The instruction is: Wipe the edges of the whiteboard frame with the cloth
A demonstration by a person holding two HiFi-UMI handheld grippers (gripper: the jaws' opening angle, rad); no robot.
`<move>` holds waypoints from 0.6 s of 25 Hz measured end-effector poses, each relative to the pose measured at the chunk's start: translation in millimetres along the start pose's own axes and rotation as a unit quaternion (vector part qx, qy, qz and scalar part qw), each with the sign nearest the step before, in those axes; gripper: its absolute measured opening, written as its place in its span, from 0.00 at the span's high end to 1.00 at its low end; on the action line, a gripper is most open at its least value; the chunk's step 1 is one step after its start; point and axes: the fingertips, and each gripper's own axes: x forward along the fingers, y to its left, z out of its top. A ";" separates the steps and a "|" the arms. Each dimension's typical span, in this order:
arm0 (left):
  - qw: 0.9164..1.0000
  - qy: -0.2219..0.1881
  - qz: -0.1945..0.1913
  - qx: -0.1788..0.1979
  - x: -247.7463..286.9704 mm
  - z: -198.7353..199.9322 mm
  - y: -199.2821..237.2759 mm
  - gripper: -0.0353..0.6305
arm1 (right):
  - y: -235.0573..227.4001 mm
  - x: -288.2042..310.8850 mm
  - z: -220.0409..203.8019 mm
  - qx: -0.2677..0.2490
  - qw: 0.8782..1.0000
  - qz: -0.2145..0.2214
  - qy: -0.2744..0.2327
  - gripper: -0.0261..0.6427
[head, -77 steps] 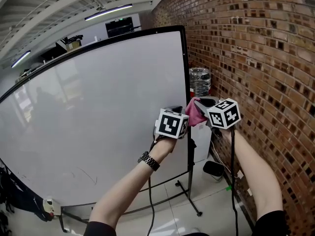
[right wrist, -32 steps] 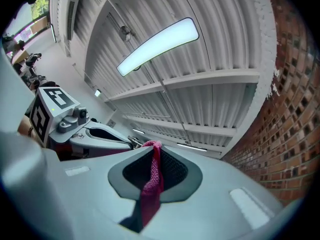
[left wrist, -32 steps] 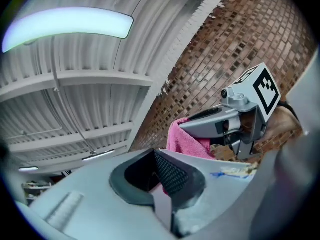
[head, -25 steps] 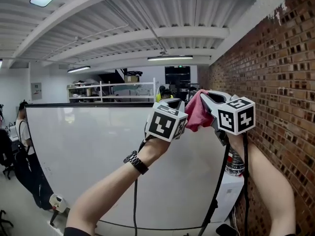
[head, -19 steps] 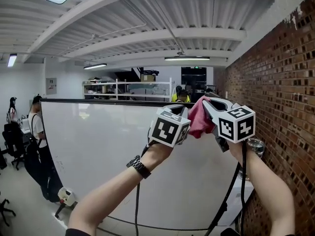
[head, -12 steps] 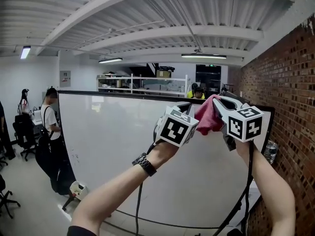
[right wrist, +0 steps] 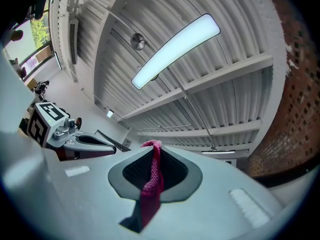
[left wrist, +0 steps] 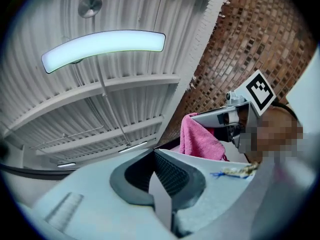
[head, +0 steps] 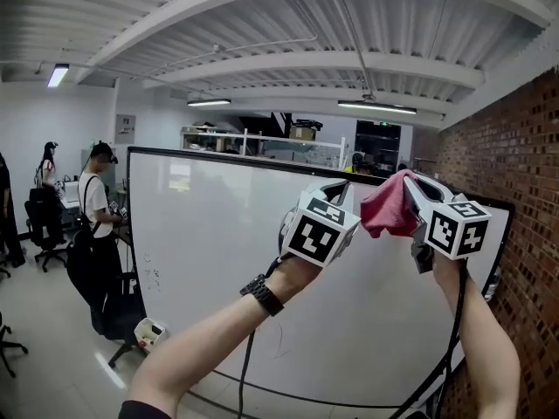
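Head view: both grippers are raised before a whiteboard [head: 201,260], level with the black top edge of its frame [head: 244,157]. The right gripper [head: 412,183] clamps a pink cloth [head: 387,215], which bunches just to its left, between it and the left gripper [head: 336,190]. Whether the cloth touches the frame cannot be told.

Left gripper view: the left gripper [left wrist: 161,184] is clenched on nothing; the cloth [left wrist: 200,141] hangs beyond it, to its right.

Right gripper view: the right gripper [right wrist: 152,176] is pinched tight on a fold of cloth [right wrist: 152,184].
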 end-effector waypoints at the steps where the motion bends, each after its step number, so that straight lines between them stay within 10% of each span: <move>1: 1.000 -0.006 0.003 0.002 -5.0 -0.4 6.3 0.94 | 2.1 2.6 0.9 0.004 1.000 -0.003 -0.001 0.92; 15: 1.000 -0.017 -0.023 -0.008 -37.5 -31.8 79.1 0.94 | 75.9 75.8 -3.5 0.045 0.998 0.018 -0.033 0.92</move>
